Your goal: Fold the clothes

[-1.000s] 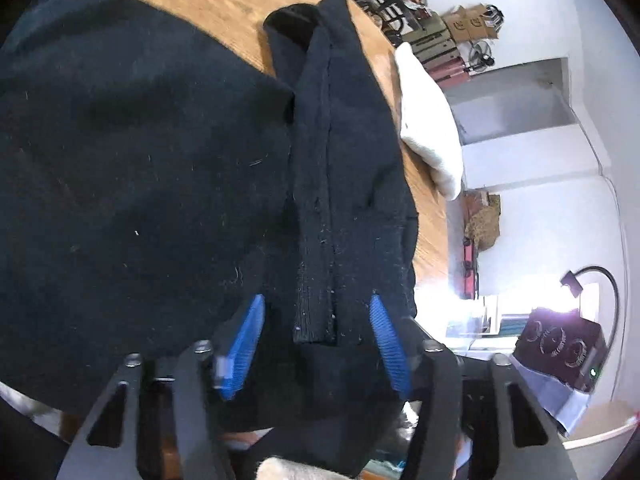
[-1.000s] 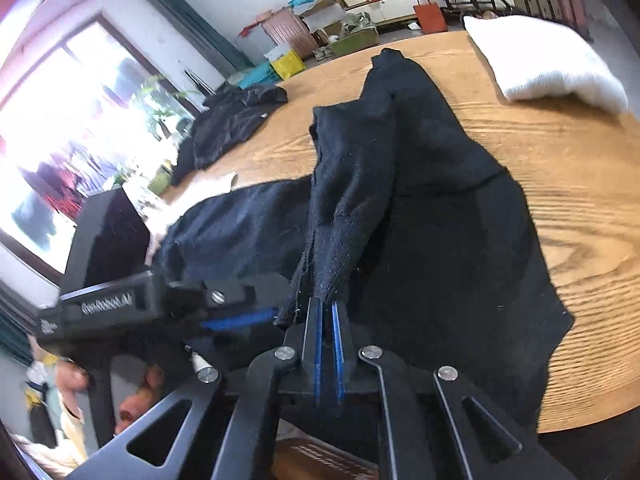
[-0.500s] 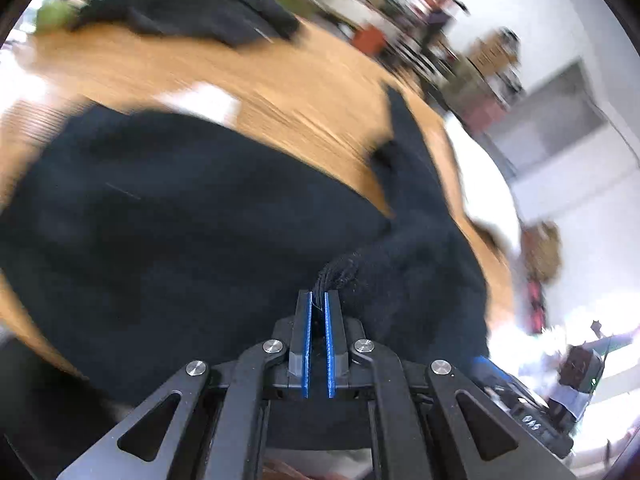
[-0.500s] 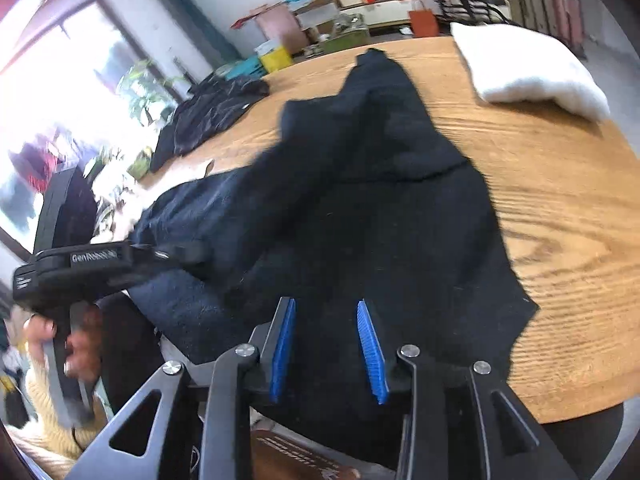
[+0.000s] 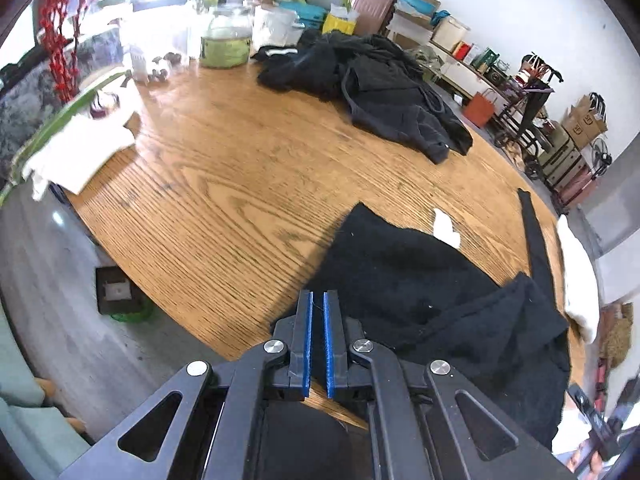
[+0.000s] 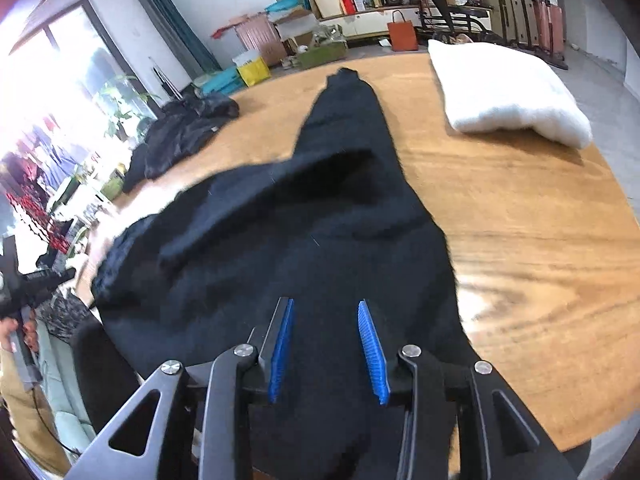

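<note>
the black sweater (image 6: 304, 232) is spread across the near part of the round wooden table (image 6: 540, 216), one sleeve running toward the far edge. left gripper (image 5: 316, 300) has its blue pads pinched together with nothing between them, sitting just left of the sweater's edge. right gripper (image 6: 326, 312) hangs over the sweater, jaws apart and gripping nothing. folded white cloth (image 6: 504, 96) at far right, dark clothes pile (image 5: 368, 84) at the far side.
</note>
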Available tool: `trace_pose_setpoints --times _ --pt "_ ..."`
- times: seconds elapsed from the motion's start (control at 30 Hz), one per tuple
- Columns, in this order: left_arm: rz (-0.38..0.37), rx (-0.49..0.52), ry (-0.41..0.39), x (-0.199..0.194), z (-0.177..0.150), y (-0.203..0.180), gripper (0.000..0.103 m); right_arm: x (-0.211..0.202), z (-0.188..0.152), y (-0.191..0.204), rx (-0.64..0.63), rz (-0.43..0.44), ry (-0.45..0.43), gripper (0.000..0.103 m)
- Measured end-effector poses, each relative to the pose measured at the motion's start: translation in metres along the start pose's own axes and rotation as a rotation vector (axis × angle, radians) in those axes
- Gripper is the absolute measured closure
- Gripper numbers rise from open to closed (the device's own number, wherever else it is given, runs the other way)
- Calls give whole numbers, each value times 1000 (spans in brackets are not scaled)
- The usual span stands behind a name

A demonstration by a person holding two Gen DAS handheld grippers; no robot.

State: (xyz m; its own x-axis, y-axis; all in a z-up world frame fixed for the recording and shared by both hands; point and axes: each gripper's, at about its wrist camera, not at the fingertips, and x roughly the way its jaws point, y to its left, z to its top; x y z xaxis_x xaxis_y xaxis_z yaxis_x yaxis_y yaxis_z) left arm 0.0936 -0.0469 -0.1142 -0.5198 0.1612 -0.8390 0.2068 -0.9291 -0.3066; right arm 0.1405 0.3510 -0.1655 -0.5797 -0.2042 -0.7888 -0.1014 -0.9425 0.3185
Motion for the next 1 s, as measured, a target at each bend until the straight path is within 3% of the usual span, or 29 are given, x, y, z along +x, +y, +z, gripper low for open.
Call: trace_pose_setpoints --times 0.1,0.17,0.27,0.37,0.4,0.5,0.53,0.57,0.6,0.67,0.8,0.87,1.0 --pt "-99 11 81 5 -6 0 96 9 20 8 14 -8 -8 62" --pt "-86 29 128 12 -7 -2 92 15 32 15 11 -36 -10 62" --pt "-45 35 135 21 -11 -8 75 24 45 20 14 -69 -10 61" --pt "-94 12 127 23 -10 -11 59 35 57 18 37 -86 7 59" --pt "-101 9 132 25 -9 -13 57 39 60 18 39 -90 11 58" --pt "-9 84 128 37 -12 -24 57 52 64 20 44 -110 29 58" --pt "-1 99 118 40 -14 -25 62 56 65 20 47 -110 36 58" --pt "7 114 108 42 -15 -26 90 60 64 19 54 -106 43 58" --pt "15 129 98 44 -17 -27 99 64 63 18 62 -101 50 58" --pt "13 158 92 43 -19 -27 99 69 59 14 75 -99 60 58" --pt "-19 86 42 26 -5 -5 103 68 53 1 118 -77 55 58" --pt "81 65 -21 19 4 6 103 65 55 -5 143 -82 45 58" --pt "42 7 -5 17 11 29 103 57 58 -14 174 -118 15 55"
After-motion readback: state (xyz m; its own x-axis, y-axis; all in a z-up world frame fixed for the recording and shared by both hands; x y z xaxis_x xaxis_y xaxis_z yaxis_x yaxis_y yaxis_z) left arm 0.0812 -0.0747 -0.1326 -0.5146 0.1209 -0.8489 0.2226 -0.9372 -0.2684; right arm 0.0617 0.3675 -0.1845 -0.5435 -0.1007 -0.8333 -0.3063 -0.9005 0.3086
